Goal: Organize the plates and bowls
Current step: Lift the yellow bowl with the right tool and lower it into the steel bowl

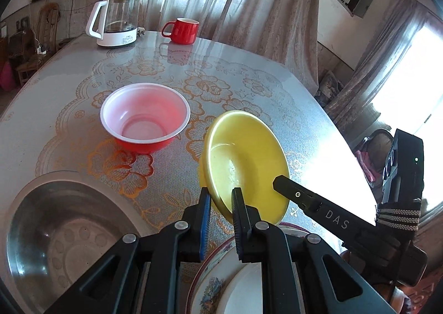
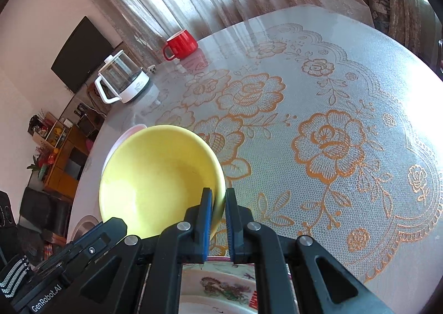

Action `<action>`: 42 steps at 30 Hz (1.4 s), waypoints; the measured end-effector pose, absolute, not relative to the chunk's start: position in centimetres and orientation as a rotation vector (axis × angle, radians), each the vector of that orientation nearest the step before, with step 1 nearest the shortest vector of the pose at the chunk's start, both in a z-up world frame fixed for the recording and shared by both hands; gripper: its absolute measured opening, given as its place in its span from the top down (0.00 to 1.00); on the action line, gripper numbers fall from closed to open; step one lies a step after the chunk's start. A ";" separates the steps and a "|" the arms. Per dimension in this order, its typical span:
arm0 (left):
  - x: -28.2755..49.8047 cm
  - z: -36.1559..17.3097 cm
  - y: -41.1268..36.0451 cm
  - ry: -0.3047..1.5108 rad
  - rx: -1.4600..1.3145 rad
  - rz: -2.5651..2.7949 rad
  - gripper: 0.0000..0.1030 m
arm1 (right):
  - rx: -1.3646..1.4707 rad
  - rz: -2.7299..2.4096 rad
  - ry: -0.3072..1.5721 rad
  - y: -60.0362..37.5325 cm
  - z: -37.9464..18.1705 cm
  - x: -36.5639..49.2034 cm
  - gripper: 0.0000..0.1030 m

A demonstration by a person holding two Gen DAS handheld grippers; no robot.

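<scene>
Above the lace-patterned table [image 2: 332, 109], glossy round yellow bowl [image 2: 155, 175], both jaws clamping its rim.

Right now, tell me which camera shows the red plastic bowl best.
The left wrist view: the red bowl stands whole and unobstructed on the table. In the right wrist view only a pale sliver of its rim peeks from behind the yellow bowl.

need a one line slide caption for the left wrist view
Both grippers pinch the tilted yellow bowl by its rim above a patterned plate, beside a red bowl and steel basin.
</scene>
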State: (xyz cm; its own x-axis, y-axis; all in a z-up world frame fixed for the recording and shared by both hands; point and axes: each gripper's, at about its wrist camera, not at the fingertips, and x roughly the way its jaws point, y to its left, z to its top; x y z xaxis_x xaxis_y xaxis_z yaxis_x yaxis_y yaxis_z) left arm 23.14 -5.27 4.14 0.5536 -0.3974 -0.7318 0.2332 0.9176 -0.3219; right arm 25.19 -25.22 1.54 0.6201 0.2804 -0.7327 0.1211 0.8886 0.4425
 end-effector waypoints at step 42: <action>13.4 1.8 10.6 0.874 -0.372 -0.133 0.86 | 0.248 0.415 0.953 -8.7 2.4 20.2 0.92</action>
State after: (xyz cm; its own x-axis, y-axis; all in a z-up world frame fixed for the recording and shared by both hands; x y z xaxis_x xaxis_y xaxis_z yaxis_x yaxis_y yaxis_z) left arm 13.44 10.56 1.75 0.6383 -0.2639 -0.7232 -0.0368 0.9279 -0.3711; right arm 20.20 -8.68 2.36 0.5095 0.4479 -0.7347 -0.2334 0.8938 0.3831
